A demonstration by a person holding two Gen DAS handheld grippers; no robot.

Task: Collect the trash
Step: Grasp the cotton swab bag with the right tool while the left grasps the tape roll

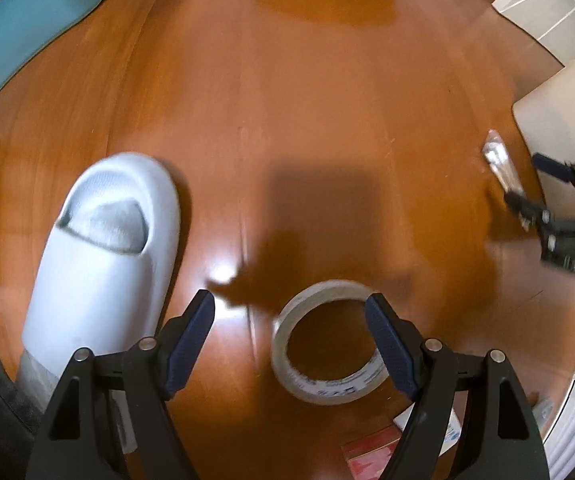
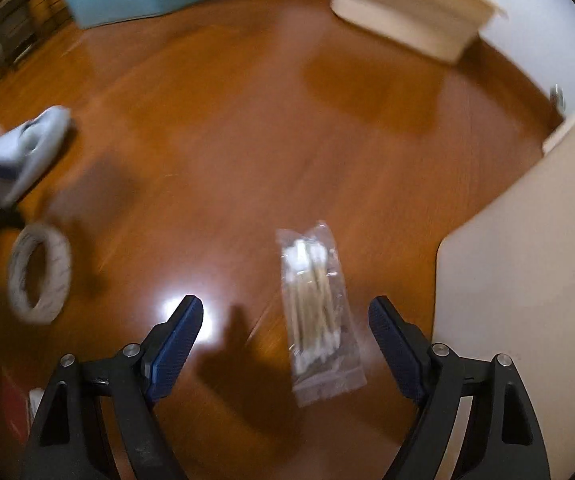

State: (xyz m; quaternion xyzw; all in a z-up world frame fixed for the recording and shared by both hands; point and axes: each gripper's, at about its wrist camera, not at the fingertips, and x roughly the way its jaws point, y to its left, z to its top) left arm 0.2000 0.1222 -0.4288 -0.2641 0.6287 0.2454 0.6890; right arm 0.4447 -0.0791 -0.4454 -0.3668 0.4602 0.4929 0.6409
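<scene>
My left tool point(image 1: 289, 304) hangs spread wide over the tape roll point(image 1: 329, 342) on the floor point(image 1: 287, 120) — slipper point(image 1: 103, 256) just left of the roll. Right tool point(image 2: 285, 312) also released, gripping nothing — the cotton-swab bag point(image 2: 319, 312) lies between its fingers, well right of the roll.

Red-and-white packaging point(image 1: 371, 454) sits half hidden behind the left tool point(image 1: 289, 312); tape roll point(image 2: 39, 272) and slipper point(image 2: 27, 148) blur.

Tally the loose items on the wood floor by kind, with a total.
Tape roll: 1
Clear bag of cotton swabs: 1
Red and white paper pieces: 2, partly hidden by the left gripper
Total: 4
</scene>
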